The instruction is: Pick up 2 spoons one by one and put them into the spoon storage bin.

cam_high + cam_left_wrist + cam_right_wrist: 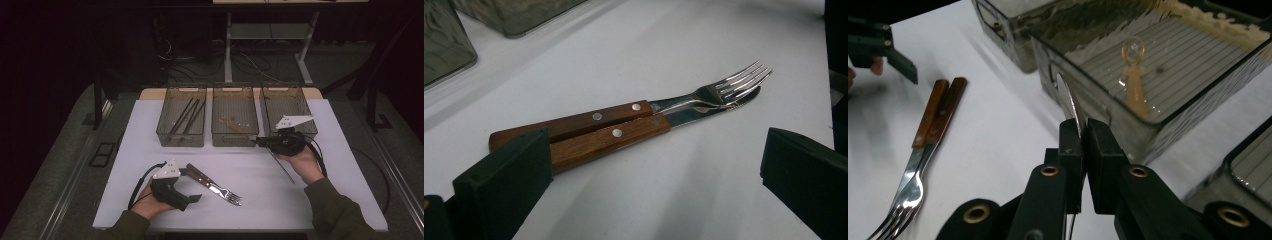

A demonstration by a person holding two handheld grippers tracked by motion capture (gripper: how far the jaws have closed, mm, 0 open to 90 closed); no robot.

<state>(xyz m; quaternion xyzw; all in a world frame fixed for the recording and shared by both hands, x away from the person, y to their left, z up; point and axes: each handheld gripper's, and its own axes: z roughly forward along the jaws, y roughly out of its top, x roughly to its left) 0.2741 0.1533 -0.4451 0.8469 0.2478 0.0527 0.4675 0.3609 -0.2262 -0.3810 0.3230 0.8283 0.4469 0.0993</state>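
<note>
Cutlery sorting at a white table [320,190], seen from the high view: the right gripper [263,142] hovers just short of three smoked bins, jaws clamped on a thin metal knife [283,168] whose long end trails back under the hand, apparently on its way to a bin. Beyond it, the middle bin [235,137] holds a pale utensil, the left bin [182,138] dark sticks, and the right bin [311,127] looks bare. The left gripper [195,198] rests low on the table with the fork [226,192] just off its tips. The carried knife is so slim here that its handle is hard to make out.

Left gripper view: jaws stand well apart, gripping nothing. Ahead of them lie the fork [659,104] and a second knife [634,132], wooden handles touching and parallel, likely parked together for later pickups. The near jaw covers the handle ends, and the far jaw is cut off at the frame edge.

Right gripper view: pads pinch the knife [1069,104] on edge, its blade tip rising towards the middle bin's [1088,95] near wall. A pale plastic utensil [1134,82] lies inside, its shape blurred by the tinted plastic. Whether the blade touches the wall cannot be told.
</note>
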